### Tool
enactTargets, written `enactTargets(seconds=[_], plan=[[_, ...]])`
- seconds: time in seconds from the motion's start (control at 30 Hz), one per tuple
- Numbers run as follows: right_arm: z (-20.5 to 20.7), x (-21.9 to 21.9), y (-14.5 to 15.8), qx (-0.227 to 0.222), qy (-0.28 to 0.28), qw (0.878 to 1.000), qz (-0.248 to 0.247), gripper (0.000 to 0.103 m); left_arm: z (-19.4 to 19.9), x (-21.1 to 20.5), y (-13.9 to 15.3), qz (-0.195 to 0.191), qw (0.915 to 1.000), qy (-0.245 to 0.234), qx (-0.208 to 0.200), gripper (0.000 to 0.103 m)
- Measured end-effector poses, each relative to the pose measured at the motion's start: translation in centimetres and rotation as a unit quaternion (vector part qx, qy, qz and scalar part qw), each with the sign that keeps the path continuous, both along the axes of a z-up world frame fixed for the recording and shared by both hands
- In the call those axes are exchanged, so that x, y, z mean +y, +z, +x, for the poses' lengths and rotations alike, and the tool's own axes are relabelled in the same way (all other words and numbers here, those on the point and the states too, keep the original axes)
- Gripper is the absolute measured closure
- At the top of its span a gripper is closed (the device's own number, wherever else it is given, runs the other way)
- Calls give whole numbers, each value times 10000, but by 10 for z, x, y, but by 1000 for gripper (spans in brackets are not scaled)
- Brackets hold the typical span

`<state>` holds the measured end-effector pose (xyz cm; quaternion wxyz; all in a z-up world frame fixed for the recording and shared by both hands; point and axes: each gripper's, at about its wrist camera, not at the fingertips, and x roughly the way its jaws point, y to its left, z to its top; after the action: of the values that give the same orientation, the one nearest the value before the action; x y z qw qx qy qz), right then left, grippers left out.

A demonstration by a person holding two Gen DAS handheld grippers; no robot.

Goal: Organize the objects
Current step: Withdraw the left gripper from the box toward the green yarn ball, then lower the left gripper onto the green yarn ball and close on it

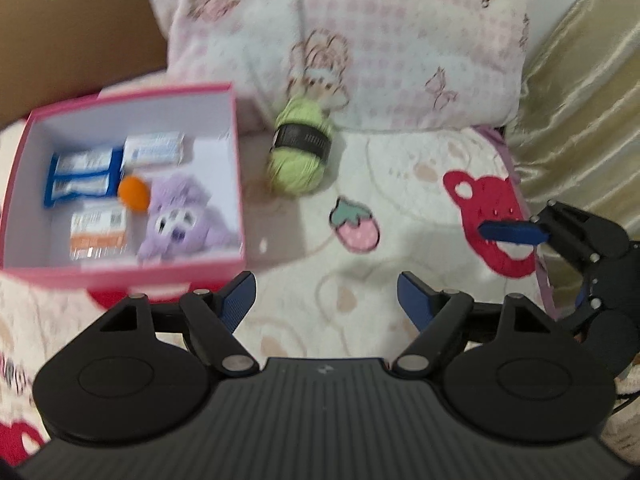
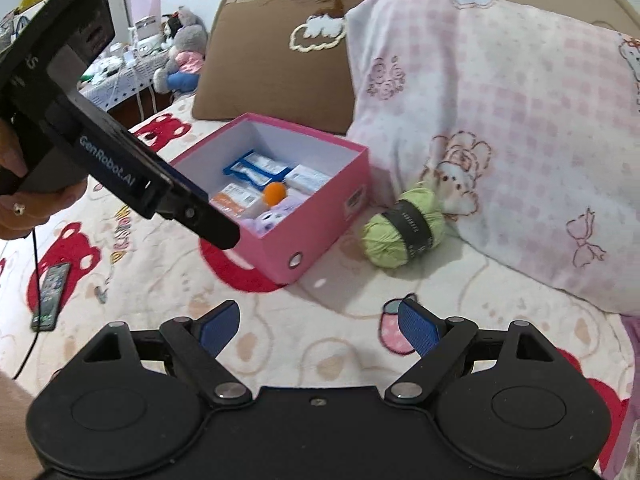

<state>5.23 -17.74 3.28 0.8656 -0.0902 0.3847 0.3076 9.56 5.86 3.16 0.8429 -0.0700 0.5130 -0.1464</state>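
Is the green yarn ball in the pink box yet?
No. The yarn ball lies on the bedspread beside the pink box, against the pillow.

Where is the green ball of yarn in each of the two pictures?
Left wrist view: the green yarn ball lies above the middle, on the blanket just right of the pink box, against the pillow.
Right wrist view: the green yarn ball lies right of the middle, again between the pink box and the pillow.
Shared landmark: the pink box.

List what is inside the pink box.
In the pink box: a purple plush toy, an orange ball, blue packets, a white packet, an orange-labelled packet. Anything beneath them is hidden.
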Motion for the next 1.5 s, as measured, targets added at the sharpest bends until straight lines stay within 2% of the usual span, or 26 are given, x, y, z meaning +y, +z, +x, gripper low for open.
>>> enactTargets(seconds=[0.3, 0.43, 0.6, 0.8, 0.97, 1.07, 1.17, 1.23, 1.33, 1.5], plan=[[34, 4, -30, -558, -209, 9980, 195, 14, 56, -31, -16, -22, 9988, -251, -418, 28], [49, 11, -48, -767, -201, 9968, 108, 14, 82, -38, -28, 21, 9991, -281, -316, 29], [66, 14, -66, -1027, -209, 9945, 79, 14, 102, -41, -41, 75, 9984, -361, -423, 30], [90, 12, -86, -875, -438, 9943, 427, 14, 126, -43, -71, 145, 9977, -505, -430, 35], [107, 12, -104, -766, -607, 9930, 660, 14, 142, -49, -93, 374, 9956, -650, -561, 40], [119, 13, -119, -594, -820, 9919, 770, 14, 154, -49, -104, 542, 9963, -546, -377, 47], [125, 19, -133, -619, -928, 9913, 695, 14, 162, -49, -112, 515, 9971, -506, -247, 54], [128, 19, -142, -690, -961, 9902, 744, 14, 165, -52, -115, 677, 9959, -549, -250, 56], [137, 14, -155, -514, -1074, 9879, 995, 14, 167, -58, -117, 867, 9939, -612, -310, 57], [149, 7, -170, -333, -1218, 9840, 1254, 14, 174, -59, -118, 699, 9954, -525, -395, 57]])
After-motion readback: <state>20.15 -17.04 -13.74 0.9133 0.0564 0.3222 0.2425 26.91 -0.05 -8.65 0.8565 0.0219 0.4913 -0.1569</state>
